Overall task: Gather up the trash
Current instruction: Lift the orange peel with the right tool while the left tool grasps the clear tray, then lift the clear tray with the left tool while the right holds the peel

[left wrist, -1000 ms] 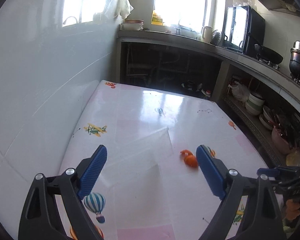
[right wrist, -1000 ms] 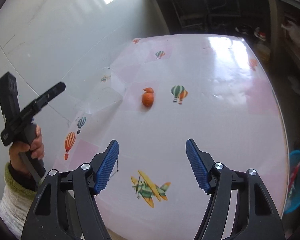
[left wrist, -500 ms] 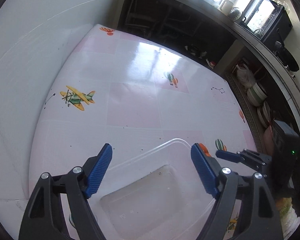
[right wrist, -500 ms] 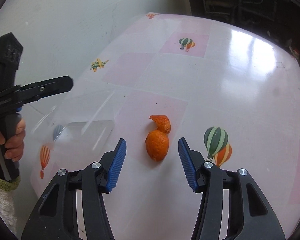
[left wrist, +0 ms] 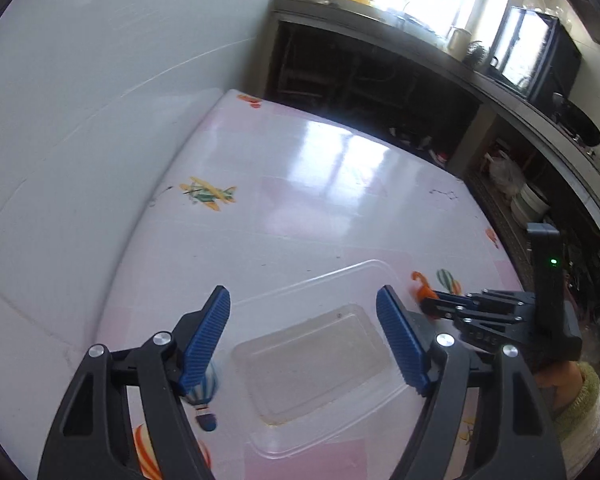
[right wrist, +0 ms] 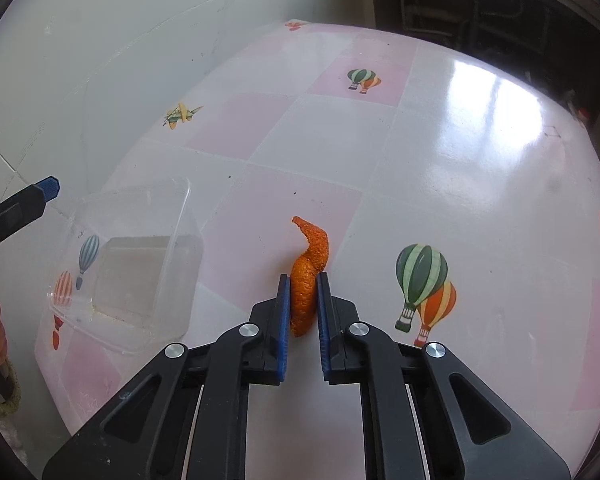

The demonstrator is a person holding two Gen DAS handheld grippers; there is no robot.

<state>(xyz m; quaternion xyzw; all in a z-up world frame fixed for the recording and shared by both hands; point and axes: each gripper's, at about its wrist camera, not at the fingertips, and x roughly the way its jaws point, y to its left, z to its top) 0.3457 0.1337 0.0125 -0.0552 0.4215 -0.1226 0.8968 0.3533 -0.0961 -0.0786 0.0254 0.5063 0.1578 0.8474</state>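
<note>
Where the white tiled wall [left wrist: 80, 128] meets it, the table [left wrist: 308, 184] fills most of both views, glossy pink-and-white checked cover printed with planes and hot-air balloons. Dark counter [left wrist: 440, 60] runs behind the table's far end, open shelving under it, bright window above, black appliance [left wrist: 540, 56] on top.

Clear plastic container [left wrist: 312, 356] sits open-side up on the table near the wall edge, empty apart from a few specks; balloon prints show through it. In the right wrist view it's at left [right wrist: 136, 264], well apart from the peel.

Left gripper [left wrist: 304, 336] hangs over the container, jaws wide, nothing between the pads, no contact visible with the rim; jaws have just been narrowing a bit. One blue fingertip of it pokes in at the left edge of the right wrist view, with the person's fingers below.

Right gripper [right wrist: 303, 312]: jaws have just been closing, and the blue pads now press both sides of the orange peel [right wrist: 306, 280]. Peel's curled tip sticks up past the pads; it's down at the table surface, beside the big green-and-orange balloon print [right wrist: 424, 280], can't tell if lifted. Left wrist view shows the same gripper [left wrist: 432, 300] at right, tips at the peel [left wrist: 418, 280], just past the container's far corner, green-cuffed sleeve [left wrist: 580, 396] behind.
</note>
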